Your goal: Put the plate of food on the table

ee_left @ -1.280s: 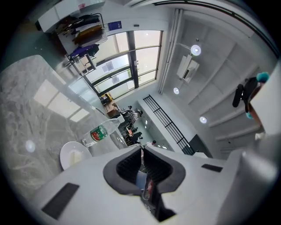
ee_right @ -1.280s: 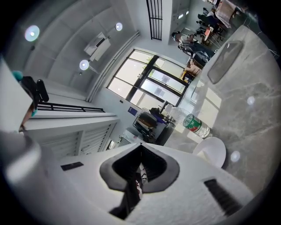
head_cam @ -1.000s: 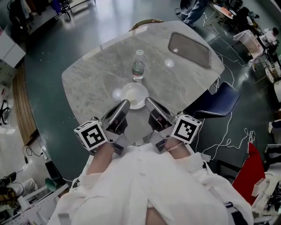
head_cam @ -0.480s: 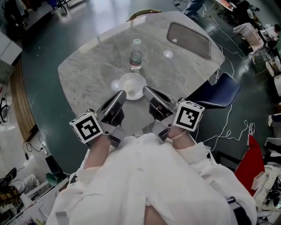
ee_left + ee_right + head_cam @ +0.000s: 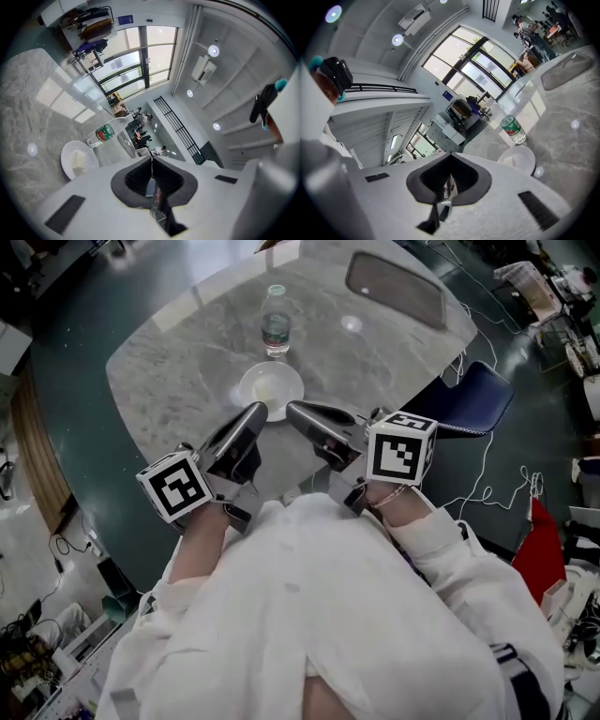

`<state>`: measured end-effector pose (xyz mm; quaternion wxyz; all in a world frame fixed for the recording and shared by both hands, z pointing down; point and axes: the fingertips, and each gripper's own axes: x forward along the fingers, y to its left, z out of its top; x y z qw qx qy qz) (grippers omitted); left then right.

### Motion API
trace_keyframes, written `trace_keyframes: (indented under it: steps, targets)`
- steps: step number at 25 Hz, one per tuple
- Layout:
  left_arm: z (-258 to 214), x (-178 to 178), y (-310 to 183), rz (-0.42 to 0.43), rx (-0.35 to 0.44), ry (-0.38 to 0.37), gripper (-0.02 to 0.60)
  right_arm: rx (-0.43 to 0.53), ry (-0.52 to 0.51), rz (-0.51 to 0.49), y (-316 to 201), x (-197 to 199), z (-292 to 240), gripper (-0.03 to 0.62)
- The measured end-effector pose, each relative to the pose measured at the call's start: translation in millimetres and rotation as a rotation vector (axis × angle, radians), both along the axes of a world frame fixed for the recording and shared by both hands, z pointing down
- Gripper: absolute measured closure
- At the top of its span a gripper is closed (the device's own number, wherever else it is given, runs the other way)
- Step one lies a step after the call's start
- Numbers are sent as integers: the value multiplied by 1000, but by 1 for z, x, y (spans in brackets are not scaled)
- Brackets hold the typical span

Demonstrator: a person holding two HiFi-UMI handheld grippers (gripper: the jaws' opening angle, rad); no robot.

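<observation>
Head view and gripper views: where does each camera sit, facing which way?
Head view: on the person's head, facing down at table, plate, bottle; sleeves, left tongs and right tongs show.
Left gripper view: on the left tongs, facing along their shut jaws.
Right gripper view: same, on the right tongs.
All share plate and bottle.

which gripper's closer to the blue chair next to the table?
Right. The right gripper, shut, aims at the plate, with the blue chair off to its right. The left gripper, also shut, lies beyond the right one, farther from the chair.
</observation>
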<state>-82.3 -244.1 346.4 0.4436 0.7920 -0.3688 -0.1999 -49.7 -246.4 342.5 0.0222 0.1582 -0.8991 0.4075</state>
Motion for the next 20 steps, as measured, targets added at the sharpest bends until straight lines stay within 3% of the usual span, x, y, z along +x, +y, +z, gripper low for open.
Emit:
trace_keyframes:
  steps: [8, 16, 20]
  targets:
    - [8, 7, 1, 29, -18, 25, 561, 27, 56, -115, 3, -4, 6, 592]
    - [15, 9, 8, 65, -42, 54, 561, 34, 73, -125, 3, -4, 5, 592]
    - [18, 9, 9, 88, -33, 24, 561, 29, 70, -107, 1, -3, 7, 592]
